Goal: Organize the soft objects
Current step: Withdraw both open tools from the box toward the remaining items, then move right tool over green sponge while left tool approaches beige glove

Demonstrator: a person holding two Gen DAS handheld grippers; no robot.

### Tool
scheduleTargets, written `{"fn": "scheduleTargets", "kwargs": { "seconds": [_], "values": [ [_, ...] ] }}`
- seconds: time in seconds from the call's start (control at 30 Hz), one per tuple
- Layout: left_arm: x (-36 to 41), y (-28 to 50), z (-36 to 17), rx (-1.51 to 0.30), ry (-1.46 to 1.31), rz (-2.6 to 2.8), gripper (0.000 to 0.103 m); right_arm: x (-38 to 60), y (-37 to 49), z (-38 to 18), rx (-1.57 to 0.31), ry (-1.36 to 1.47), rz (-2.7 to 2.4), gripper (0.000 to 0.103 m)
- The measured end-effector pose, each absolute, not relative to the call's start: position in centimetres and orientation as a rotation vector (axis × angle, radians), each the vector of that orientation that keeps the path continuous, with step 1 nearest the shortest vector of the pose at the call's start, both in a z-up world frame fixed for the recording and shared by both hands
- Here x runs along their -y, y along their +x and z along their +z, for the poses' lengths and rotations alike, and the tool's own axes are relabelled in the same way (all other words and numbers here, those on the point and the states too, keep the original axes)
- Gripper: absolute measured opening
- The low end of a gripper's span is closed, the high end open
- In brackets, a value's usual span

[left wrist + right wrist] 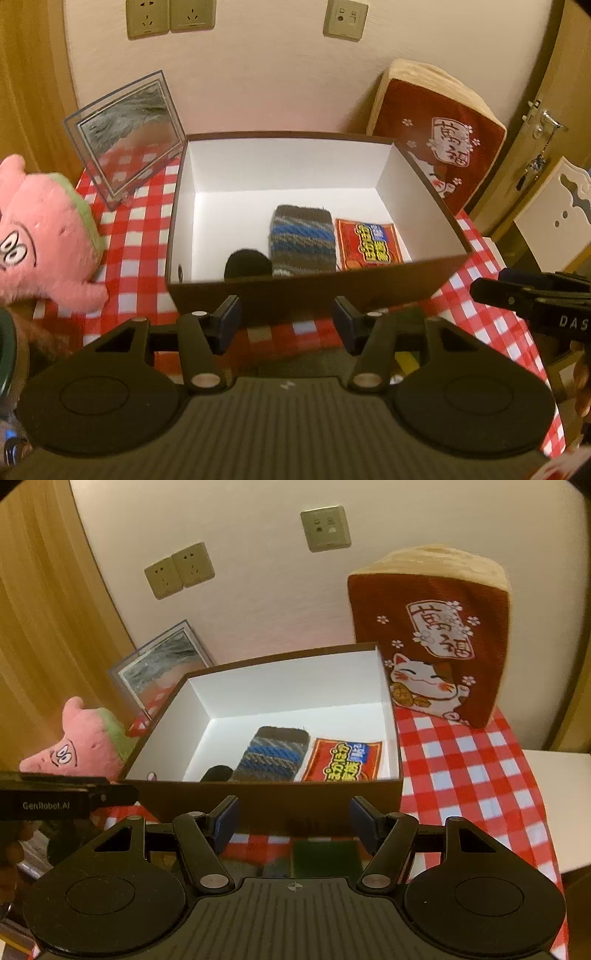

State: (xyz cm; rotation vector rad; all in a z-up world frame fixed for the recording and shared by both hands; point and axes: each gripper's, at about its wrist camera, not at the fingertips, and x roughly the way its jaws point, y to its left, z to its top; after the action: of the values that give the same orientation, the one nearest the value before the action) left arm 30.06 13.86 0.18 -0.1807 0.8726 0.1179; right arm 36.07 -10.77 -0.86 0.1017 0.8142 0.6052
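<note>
A brown box with a white inside (288,173) (295,686) stands on the red checked cloth. In it lie a striped knitted pouch (303,242) (275,755), a red printed packet (369,245) (343,760) and a black soft item (245,264) (218,773). A pink plush (40,236) (85,742) lies left of the box. A red lucky-cat cushion (439,136) (432,642) leans on the wall at the right. My left gripper (286,321) is open and empty before the box's near wall. My right gripper (293,821) is open and empty there too.
A clear picture frame (125,129) (162,664) stands at the back left. The right gripper's body (535,299) shows at the left wrist view's right edge; the left gripper's body (62,801) shows at the right wrist view's left. Wall sockets (170,16) are above. The checked tablecloth (472,775) drops off at the right.
</note>
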Motion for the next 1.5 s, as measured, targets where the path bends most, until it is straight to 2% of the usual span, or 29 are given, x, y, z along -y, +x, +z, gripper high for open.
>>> {"fn": "scheduleTargets", "kwargs": {
  "seconds": [0.33, 0.7, 1.2, 1.5],
  "values": [
    [-12.9, 24.8, -1.2, -0.906, -0.161, 0.099, 0.055, 11.3, 30.9, -1.7, -0.83, 0.074, 0.569, 0.066],
    [-13.5, 20.3, -2.8, -0.929, -0.147, 0.117, 0.056, 12.6, 27.0, -3.7, -0.901, 0.177, 0.499, 0.066],
    [-14.3, 16.3, -5.1, -0.967, -0.226, 0.249, 0.056, 12.5, 26.7, -5.4, -0.955, 0.03, 0.557, 0.066],
    [-13.3, 17.4, -5.6, -0.961, -0.235, 0.26, 0.056, 12.8, 28.1, -6.1, -0.946, -0.012, 0.574, 0.066]
  ]
}}
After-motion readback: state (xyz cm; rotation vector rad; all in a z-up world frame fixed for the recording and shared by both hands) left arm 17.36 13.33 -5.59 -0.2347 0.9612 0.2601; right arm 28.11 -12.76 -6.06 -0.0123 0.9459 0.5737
